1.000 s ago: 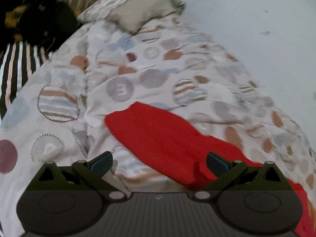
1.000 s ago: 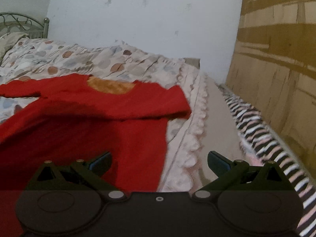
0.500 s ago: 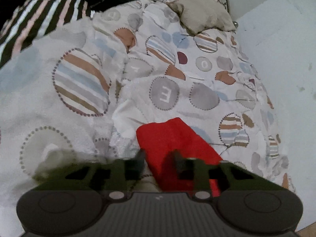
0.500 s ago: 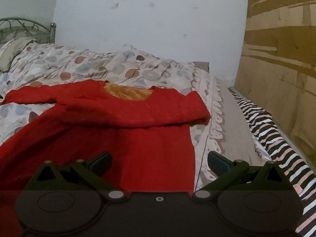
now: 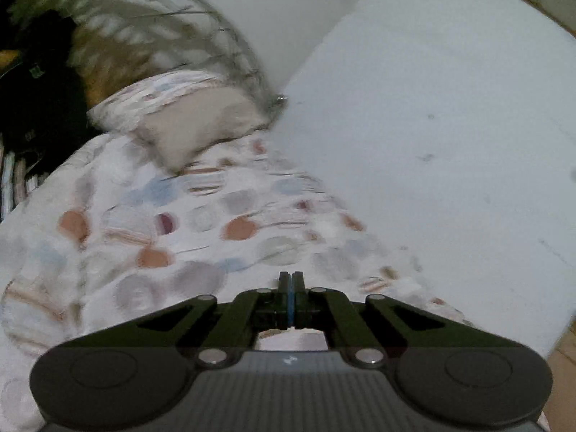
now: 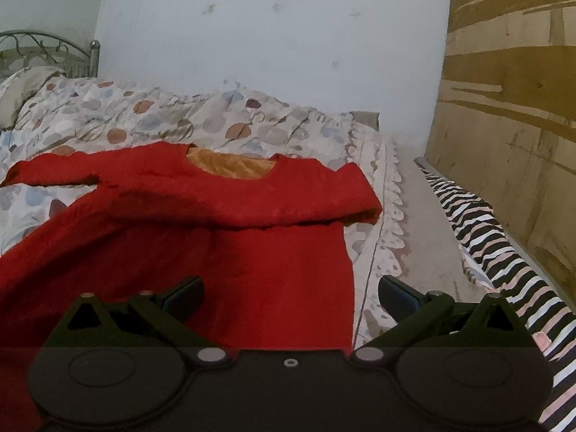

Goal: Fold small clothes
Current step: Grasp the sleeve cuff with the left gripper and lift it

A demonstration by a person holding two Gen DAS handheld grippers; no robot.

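A red long-sleeved top [image 6: 201,237] with an orange lining at the neck lies spread on the patterned duvet [image 6: 151,118] in the right wrist view. Its right sleeve is folded across the chest. Its left sleeve stretches out to the left. My right gripper [image 6: 289,293] is open and empty, low over the top's lower right part. My left gripper [image 5: 291,280] is shut above the duvet [image 5: 180,237]. No red cloth shows between its fingers. The left wrist view is blurred and the top is out of it.
A pillow [image 5: 187,115] and a metal headboard [image 5: 201,28] lie at the bed's head. A white wall [image 5: 432,144] runs along the far side. A striped blanket [image 6: 504,252] and a cardboard-covered wall [image 6: 511,126] lie to the right of the bed.
My left gripper has closed, from wide open over the red sleeve to shut, and swung up towards the pillow. The right gripper has edged closer over the top.
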